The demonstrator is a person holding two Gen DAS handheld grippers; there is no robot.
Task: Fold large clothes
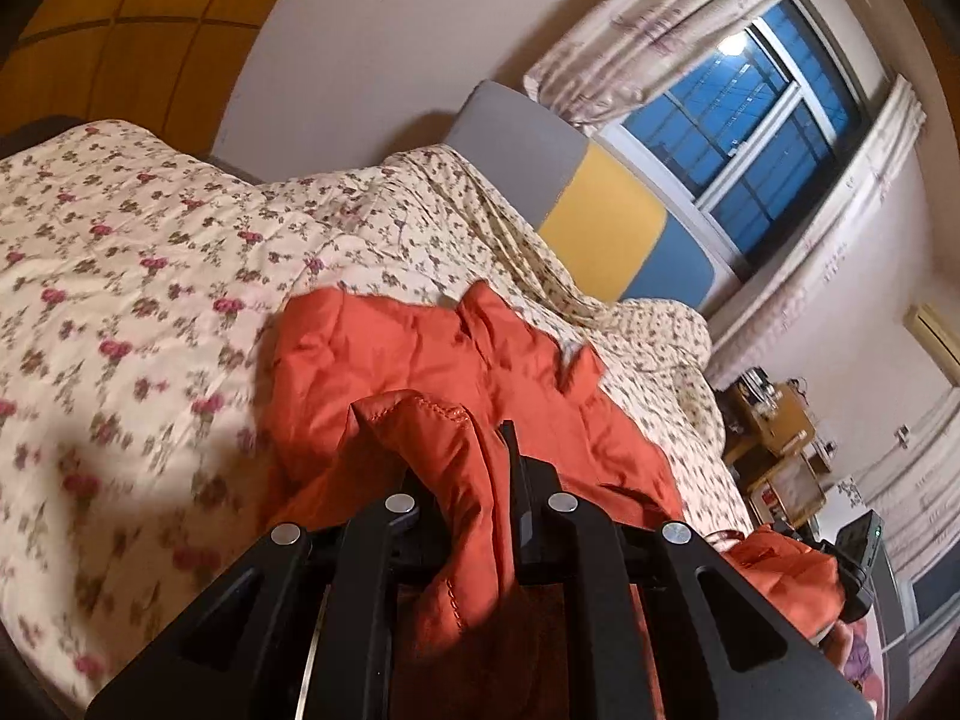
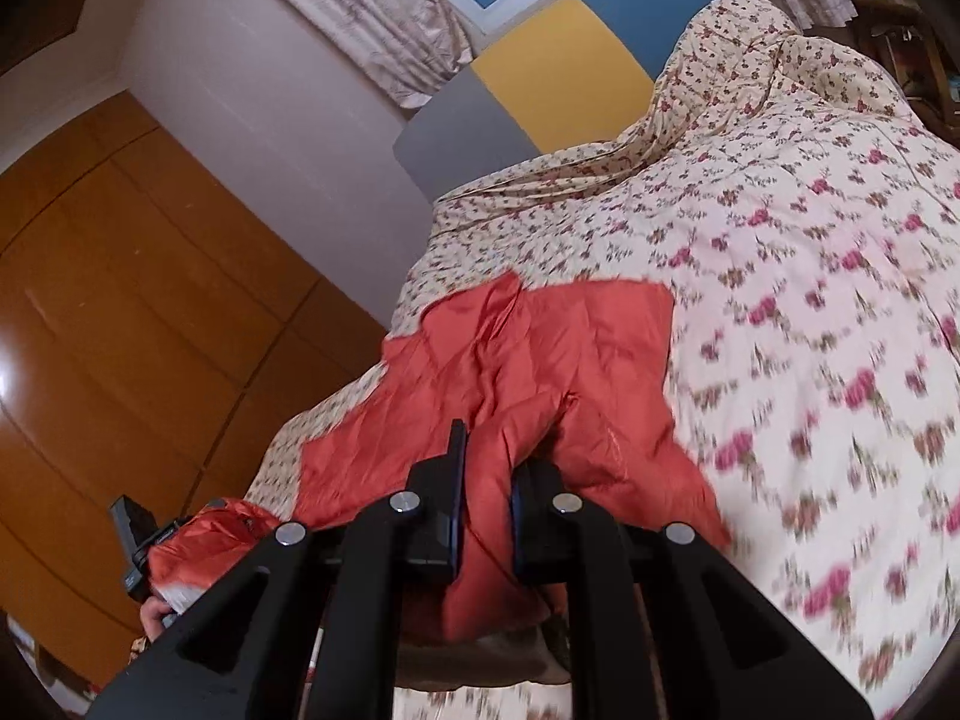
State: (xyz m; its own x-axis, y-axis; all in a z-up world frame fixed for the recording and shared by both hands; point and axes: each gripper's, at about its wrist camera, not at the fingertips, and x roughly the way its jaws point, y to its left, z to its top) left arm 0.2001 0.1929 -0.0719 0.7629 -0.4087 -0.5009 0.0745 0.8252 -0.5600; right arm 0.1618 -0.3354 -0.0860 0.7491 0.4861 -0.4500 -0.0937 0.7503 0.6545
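A large orange-red quilted garment (image 1: 420, 360) lies across a floral quilt on the bed. In the left wrist view my left gripper (image 1: 468, 468) is shut on a stitched edge of the garment, which bunches up between the black fingers and drapes down over them. In the right wrist view my right gripper (image 2: 486, 480) is shut on another fold of the same garment (image 2: 540, 348), with cloth pinched between its blue pads. Both held edges hang raised above the bed. The right gripper (image 1: 858, 558) shows at the lower right of the left wrist view, and the left gripper (image 2: 135, 540) at the lower left of the right wrist view.
The floral quilt (image 1: 120, 276) covers the bed and is heaped at the head end (image 2: 750, 60). Behind it stands a grey, yellow and blue headboard (image 1: 600, 228) under a curtained window (image 1: 750, 120). A wooden wardrobe (image 2: 120, 300) flanks one side, a cluttered wooden stand (image 1: 774, 438) the other.
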